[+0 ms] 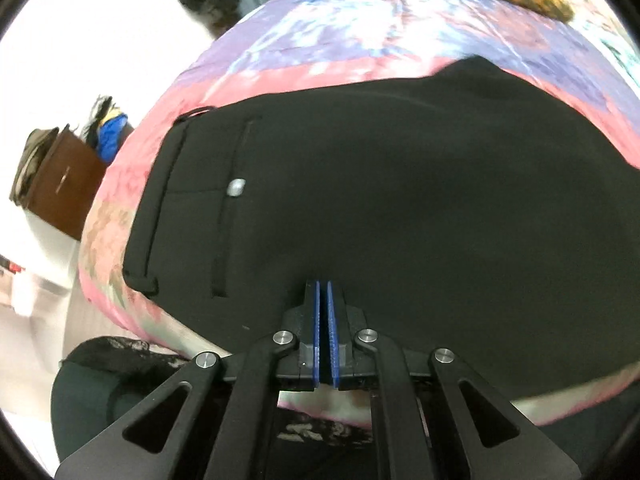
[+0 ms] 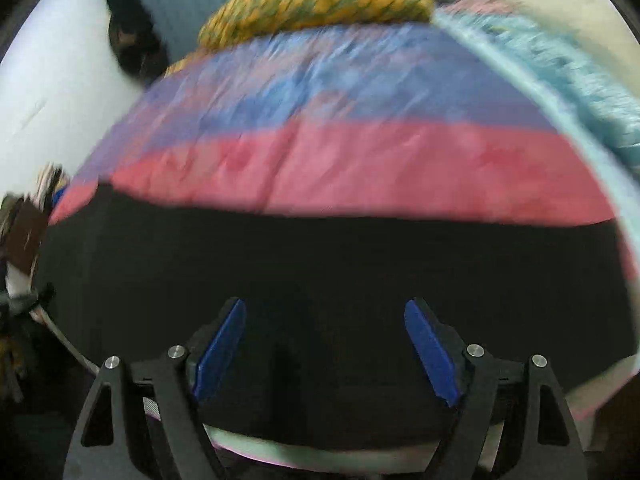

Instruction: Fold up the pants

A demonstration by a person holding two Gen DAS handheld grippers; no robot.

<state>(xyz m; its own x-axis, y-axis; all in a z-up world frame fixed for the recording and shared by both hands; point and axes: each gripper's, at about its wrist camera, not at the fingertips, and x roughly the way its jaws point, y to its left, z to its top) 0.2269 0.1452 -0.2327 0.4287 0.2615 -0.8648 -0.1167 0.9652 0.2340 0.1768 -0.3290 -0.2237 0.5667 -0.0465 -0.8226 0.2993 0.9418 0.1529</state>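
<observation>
My left tongs [image 1: 325, 285] point steeply down at the black pants [image 1: 360, 208], and their two blue ribbed pads [image 1: 317, 320] stand pressed together with only a hairline gap. The tips sit over the near part of the cloth, but I cannot tell whether any fabric is pinched between them.

The pants lie flat on the bed cover [image 1: 312, 36], a wide matte black slab of smooth, thick-looking fabric that fills the near half of the bed and reaches to its near edge. The waistband end lies toward the bed's left edge: there I see a stitched band with a narrow belt loop [image 1: 140, 280], a long straight pocket slit, and a small pale button [image 1: 235, 188] shining beside it.

The cover under the pants is a thin, creased sheet in soft blotched bands, pink next to the pants, then purple and blue farther back.

At the far edge of the bed a lumpy roll of yellow-orange patterned cloth [image 2: 316, 4] rests. Off the left edge stands a brown box-like cabinet [image 1: 64, 184] with crumpled clothes heaped on it.

My right tongs [image 2: 325, 310] are spread wide, the flat blue pads [image 2: 430, 354] angled outward like a V, with nothing between them. They hang over the black cloth. That view is blurred, so the weave cannot be made out; a fluffy pale-blue fabric [image 2: 568, 80] shows along the bed's right edge.
</observation>
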